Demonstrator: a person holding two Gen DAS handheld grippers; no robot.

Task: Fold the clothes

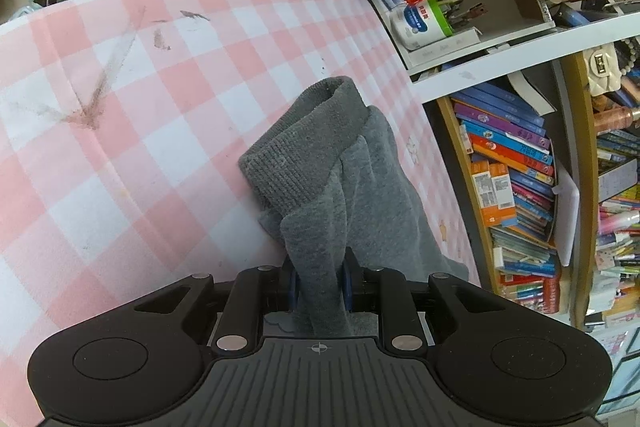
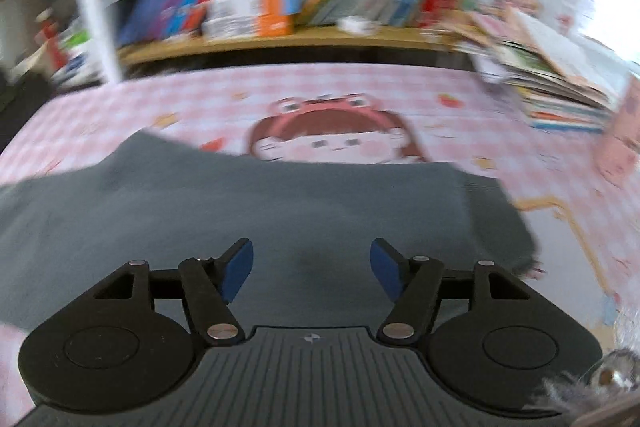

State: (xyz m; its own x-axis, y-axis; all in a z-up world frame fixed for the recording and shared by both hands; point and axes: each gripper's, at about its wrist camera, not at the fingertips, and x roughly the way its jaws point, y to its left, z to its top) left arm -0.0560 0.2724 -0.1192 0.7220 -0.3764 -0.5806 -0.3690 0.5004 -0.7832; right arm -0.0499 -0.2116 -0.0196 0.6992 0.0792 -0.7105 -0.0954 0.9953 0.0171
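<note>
Meanwhile, on a bench covered with a pink-and-white checked cloth (image 1: 132, 163), the left tongs (image 1: 320, 283) pinch a bunched fold of a grey knitted garment with a ribbed cuff (image 1: 316, 147). The fabric runs straight up from between the narrow blue pads, which press on it from both sides, and the ribbed cuff stands raised just beyond the fingertips, its lower edge meeting the cloth. The rest of the grey fabric drapes down toward the right of these tongs, near the bench's edge. Dark smudges (image 1: 96, 99) mark the checked cloth well to the left of the garment.

Seen from the right wrist, the picture is smeared by motion. The right tongs (image 2: 312, 267) stand wide, blue pads (image 2: 240, 267) well apart, with nothing gripped between them. A broad, flat spread of the same grey garment (image 2: 280, 203) lies under and ahead of them, reaching from the left border to a frayed-looking corner on the right. Whether the pads touch the fabric cannot be told. Beyond the garment's far edge, a printed cartoon face with a pink headband (image 2: 332, 139) shows on the checked cloth. A wooden shelf of colourful books (image 2: 304, 3) lines the far side of the bench.
</note>
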